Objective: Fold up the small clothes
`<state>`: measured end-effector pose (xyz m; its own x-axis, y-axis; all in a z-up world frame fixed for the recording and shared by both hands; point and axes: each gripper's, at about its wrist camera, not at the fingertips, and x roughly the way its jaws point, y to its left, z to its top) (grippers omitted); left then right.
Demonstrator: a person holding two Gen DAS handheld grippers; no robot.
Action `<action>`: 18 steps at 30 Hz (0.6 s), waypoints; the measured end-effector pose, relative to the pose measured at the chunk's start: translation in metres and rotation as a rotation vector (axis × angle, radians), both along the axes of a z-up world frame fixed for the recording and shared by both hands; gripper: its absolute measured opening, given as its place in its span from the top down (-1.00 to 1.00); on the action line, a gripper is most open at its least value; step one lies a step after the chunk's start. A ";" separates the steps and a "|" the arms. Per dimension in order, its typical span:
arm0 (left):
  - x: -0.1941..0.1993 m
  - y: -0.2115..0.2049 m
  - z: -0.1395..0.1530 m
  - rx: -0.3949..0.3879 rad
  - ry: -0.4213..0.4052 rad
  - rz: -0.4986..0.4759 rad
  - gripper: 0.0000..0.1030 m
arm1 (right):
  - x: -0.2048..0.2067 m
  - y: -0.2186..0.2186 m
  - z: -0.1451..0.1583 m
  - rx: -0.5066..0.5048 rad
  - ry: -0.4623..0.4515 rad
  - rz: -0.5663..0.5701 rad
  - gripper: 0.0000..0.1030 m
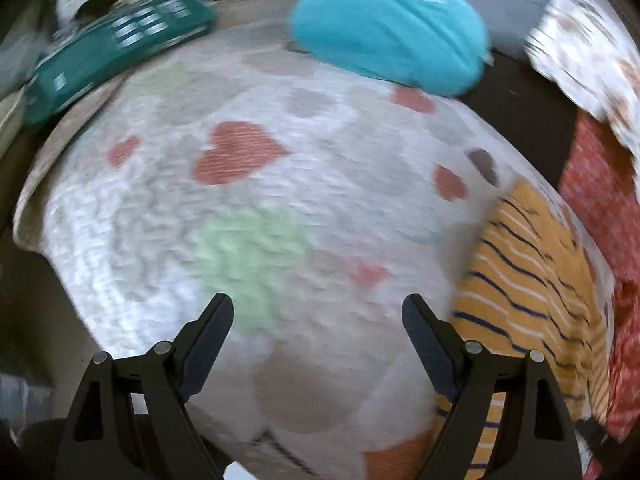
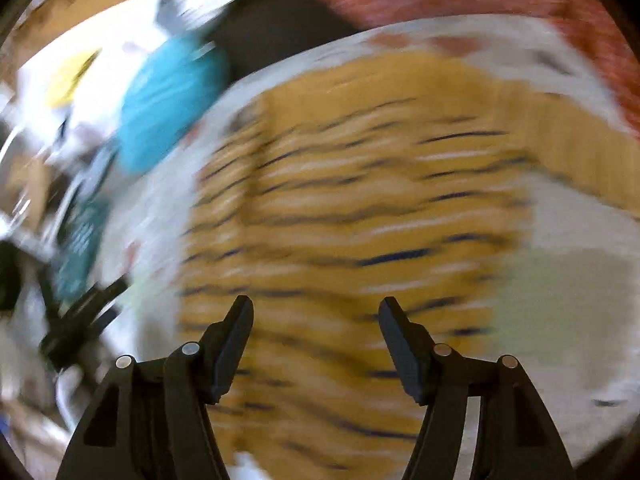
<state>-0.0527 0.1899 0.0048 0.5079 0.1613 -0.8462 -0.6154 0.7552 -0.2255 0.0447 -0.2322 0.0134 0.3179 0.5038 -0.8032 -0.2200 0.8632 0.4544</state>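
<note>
A yellow garment with dark blue and white stripes (image 2: 352, 208) lies spread on a white blanket with hearts (image 1: 256, 184). My right gripper (image 2: 316, 308) is open and empty, hovering above the striped garment. The same garment shows at the right of the left wrist view (image 1: 528, 280). My left gripper (image 1: 318, 306) is open and empty over the blanket, left of the garment. A folded turquoise garment (image 1: 388, 24) lies at the blanket's far edge and also shows in the right wrist view (image 2: 168, 104). Both views are motion-blurred.
A teal box (image 1: 116, 44) lies at the far left of the blanket. A red patterned cloth (image 1: 600, 200) and a white floral cloth (image 1: 588, 40) lie to the right. Clutter and the other gripper (image 2: 80, 320) show at the left of the right wrist view.
</note>
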 end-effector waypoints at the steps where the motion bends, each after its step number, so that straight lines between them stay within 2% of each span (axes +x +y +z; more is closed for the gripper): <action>1: -0.003 0.007 -0.001 -0.011 0.004 0.018 -0.67 | -0.002 0.019 -0.005 0.018 0.012 0.048 -0.35; 4: -0.009 0.022 -0.004 -0.074 -0.008 0.053 -0.67 | -0.006 0.068 -0.027 -0.005 0.057 0.154 -0.31; 8: -0.010 0.024 0.002 -0.102 -0.044 0.041 -0.67 | -0.009 0.093 -0.050 -0.067 0.100 0.197 -0.23; 10: -0.013 0.024 0.006 -0.108 -0.058 0.038 -0.67 | -0.012 0.103 -0.058 -0.079 0.123 0.226 0.12; 12: -0.015 0.028 0.008 -0.119 -0.069 0.051 -0.67 | -0.015 0.111 -0.060 -0.084 0.146 0.260 0.67; 13: -0.017 0.031 0.009 -0.126 -0.075 0.062 -0.67 | -0.017 0.116 -0.058 -0.090 0.146 0.271 0.80; 14: -0.021 0.036 0.009 -0.134 -0.082 0.081 -0.67 | -0.018 0.119 -0.053 -0.101 0.136 0.278 0.92; 18: -0.036 0.055 0.011 -0.135 -0.096 0.169 -0.67 | -0.016 0.141 -0.016 -0.055 0.087 0.338 0.92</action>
<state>-0.0888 0.2447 0.0155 0.5624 0.1399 -0.8149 -0.7017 0.6021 -0.3809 0.0282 -0.0911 -0.0025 0.0696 0.5240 -0.8489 -0.4598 0.7720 0.4389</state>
